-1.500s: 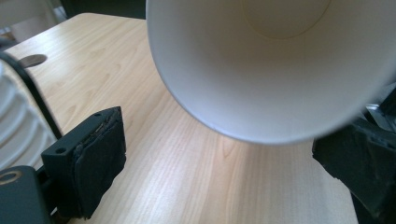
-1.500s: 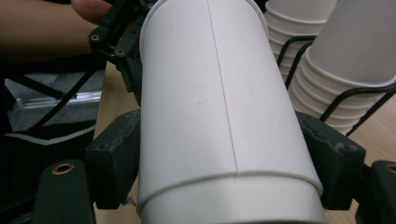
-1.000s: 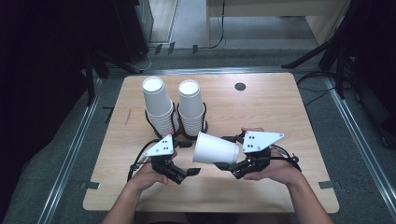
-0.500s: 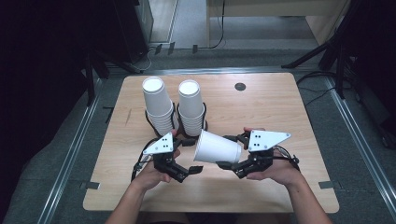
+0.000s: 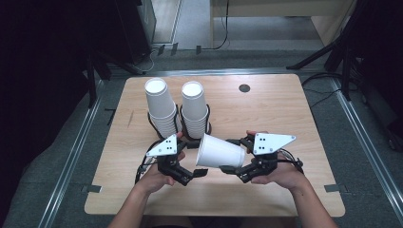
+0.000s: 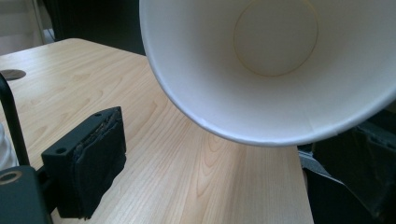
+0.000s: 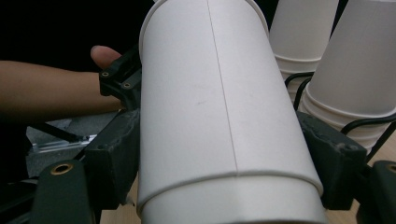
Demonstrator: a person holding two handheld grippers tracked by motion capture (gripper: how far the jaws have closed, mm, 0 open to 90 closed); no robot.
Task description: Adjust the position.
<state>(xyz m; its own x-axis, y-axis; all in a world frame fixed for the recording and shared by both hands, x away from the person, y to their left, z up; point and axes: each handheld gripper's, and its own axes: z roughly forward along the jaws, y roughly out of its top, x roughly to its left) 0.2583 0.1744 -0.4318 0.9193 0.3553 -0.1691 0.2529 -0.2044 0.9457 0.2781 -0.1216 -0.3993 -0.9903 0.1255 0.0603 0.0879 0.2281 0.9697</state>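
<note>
A white paper cup (image 5: 221, 152) lies on its side above the table, base to the right and mouth to the left. My right gripper (image 5: 229, 156) is shut on it near the base, and in the right gripper view both pads (image 7: 116, 154) press the cup (image 7: 219, 116). My left gripper (image 5: 197, 157) is open at the cup's mouth, one jaw on either side of the rim. Seen from the left gripper, the cup's empty inside (image 6: 261, 70) faces me just above the spread jaws, whose left pad (image 6: 93, 168) is clear of it.
Two tall stacks of white cups (image 5: 160, 107) (image 5: 195, 107) stand upside down in black wire holders just beyond the grippers, and appear again in the right gripper view (image 7: 364, 60). The wooden table (image 5: 285, 118) has a dark round hole (image 5: 244, 88) at the back.
The left gripper's jaws now reach slightly further right, up to the cup's rim. The cup and the right gripper have held still.
</note>
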